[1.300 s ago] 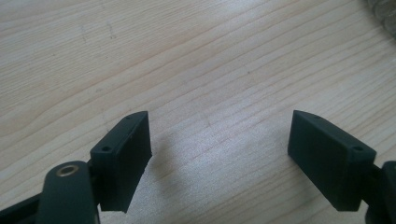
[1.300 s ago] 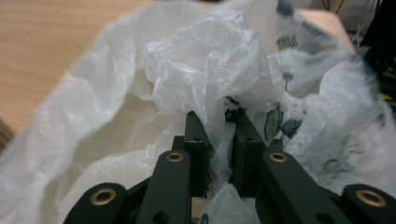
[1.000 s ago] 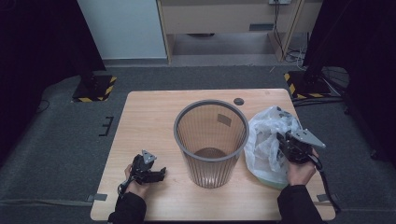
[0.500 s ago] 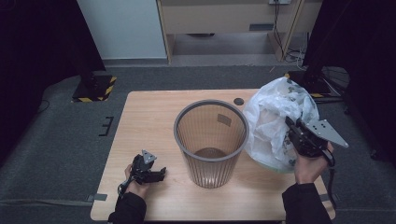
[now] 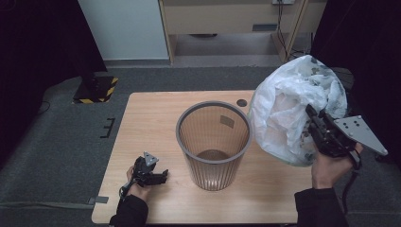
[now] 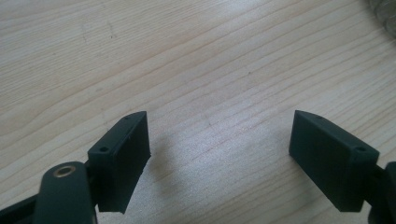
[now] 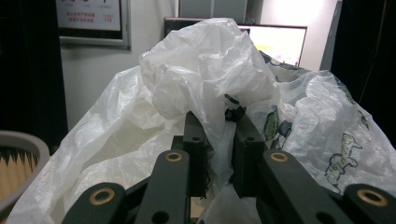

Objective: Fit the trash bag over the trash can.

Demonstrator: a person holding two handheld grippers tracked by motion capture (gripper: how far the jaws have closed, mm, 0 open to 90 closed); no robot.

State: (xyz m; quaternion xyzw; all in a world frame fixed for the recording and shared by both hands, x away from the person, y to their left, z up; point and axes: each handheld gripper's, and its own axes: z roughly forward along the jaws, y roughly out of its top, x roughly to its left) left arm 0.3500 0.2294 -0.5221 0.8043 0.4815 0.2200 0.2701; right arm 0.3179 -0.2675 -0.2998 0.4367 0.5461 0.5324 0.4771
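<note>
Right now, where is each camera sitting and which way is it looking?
High view: above the table, looking down; both forearms, left gripper, right gripper.
Left gripper view: on the left gripper, facing wood; open jaws.
Right gripper view: on the right gripper, facing the plastic bag; shut jaws.
Shared: bag, bin.

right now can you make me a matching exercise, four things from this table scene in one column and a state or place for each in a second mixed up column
Things:
1. plastic bag
2. bin
3. left tool
4. right tool

States or places:
A. stands upright in the middle of the table
B. open, low over the wood near the front edge
C. lifted in the air, crumpled and white
D. shut on a fold of thin plastic

Pairs: 1-C, 2-A, 3-B, 4-D
</note>
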